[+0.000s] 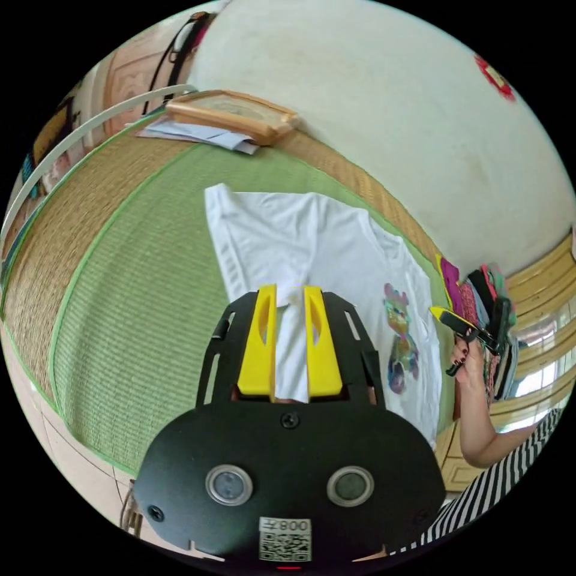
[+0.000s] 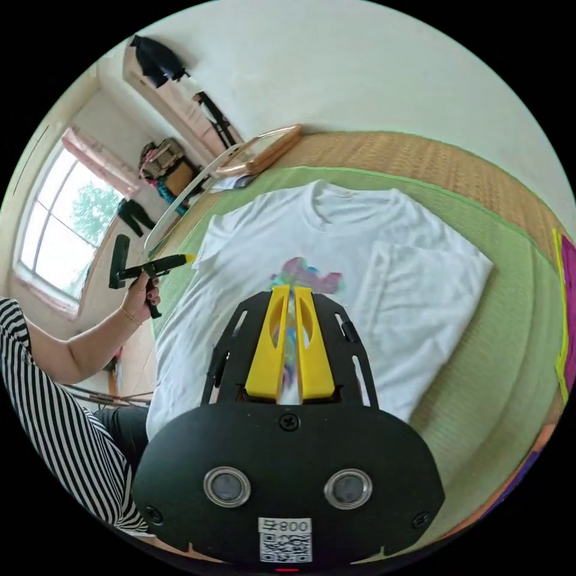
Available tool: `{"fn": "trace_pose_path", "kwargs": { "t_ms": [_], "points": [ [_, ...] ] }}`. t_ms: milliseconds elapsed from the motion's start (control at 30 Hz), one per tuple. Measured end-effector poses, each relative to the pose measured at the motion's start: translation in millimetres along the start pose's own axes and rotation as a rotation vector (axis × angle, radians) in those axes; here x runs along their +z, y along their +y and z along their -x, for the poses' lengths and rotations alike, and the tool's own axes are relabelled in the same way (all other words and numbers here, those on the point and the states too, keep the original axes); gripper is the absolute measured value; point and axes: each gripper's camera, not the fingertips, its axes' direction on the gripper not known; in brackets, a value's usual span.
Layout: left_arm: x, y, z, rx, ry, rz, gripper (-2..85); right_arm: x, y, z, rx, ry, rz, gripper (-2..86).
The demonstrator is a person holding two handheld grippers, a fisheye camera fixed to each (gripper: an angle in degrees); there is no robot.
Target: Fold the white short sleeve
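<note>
A: What does the shirt (image 2: 324,264) look like?
B: It is white, with a bright picture on the chest. It lies flat on the green mat (image 2: 510,336), near the mat's edge by the wall (image 2: 372,66). One sleeve side is folded in over the body.

A: Is there a box or basket?
B: No. A wooden frame (image 1: 234,114) lies at the mat's far corner with papers (image 1: 198,133) under it. A pile of clothes (image 1: 480,300) sits past the other end.

A: What about the grippers?
B: The left gripper (image 1: 291,294) has its jaws a little apart, over the shirt. I cannot tell if it touches. The right gripper (image 2: 290,295) has its jaws nearly closed, holding nothing.

A: Anything hard to see?
B: The grippers hide part of the shirt.
</note>
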Motion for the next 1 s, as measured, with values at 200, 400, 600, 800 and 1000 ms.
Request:
{"fn": "trace_pose_path", "kwargs": {
  "t_ms": [200,400,600,800,1000],
  "points": [
    [-18,15,32,-0.050,-0.062,0.027,7.6,98,-84,107,-0.189,-0.083,0.111,7.1],
    [-39,32,26,0.057,-0.134,0.029,7.6,188,-170,204,-0.343,-0.053,0.153,8.3],
    [-57,49,20,0.118,-0.188,0.028,7.7,277,-237,270,-0.435,-0.029,0.222,8.5],
    [-72,65,17,0.134,-0.225,0.014,7.3,351,-260,297,-0.472,0.097,0.324,7.6],
    [-84,76,19,0.141,-0.232,0.016,5.3,372,-259,294,-0.480,0.141,0.292,3.1]
  ]
}}
